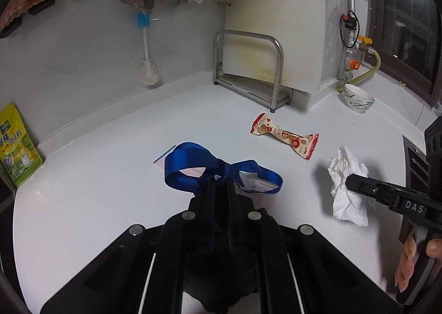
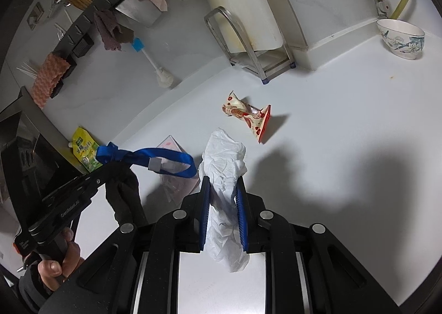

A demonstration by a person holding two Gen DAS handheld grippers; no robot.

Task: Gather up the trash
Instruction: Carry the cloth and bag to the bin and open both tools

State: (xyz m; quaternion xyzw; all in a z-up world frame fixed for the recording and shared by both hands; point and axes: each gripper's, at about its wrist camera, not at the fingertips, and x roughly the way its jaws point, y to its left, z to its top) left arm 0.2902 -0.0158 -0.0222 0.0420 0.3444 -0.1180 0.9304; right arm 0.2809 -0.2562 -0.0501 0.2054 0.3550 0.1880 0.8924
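Observation:
My left gripper (image 1: 221,184) is shut on the neck of a black bag (image 2: 124,189) tied with a blue ribbon (image 1: 221,167), held above the white counter (image 1: 110,176). My right gripper (image 2: 222,184) is shut on a crumpled white tissue (image 2: 223,159), which also shows in the left wrist view (image 1: 346,178). A red and cream snack wrapper (image 1: 284,136) lies on the counter beyond both grippers; it shows in the right wrist view (image 2: 247,113) too. A pink flat packet (image 2: 170,145) lies under the ribbon.
A steel rack (image 1: 248,71) with a white cutting board stands at the back. A patterned bowl (image 1: 359,98) sits at the back right near gas pipes. A green and yellow pouch (image 1: 18,145) leans at the left. A bottle brush (image 1: 147,65) leans on the wall.

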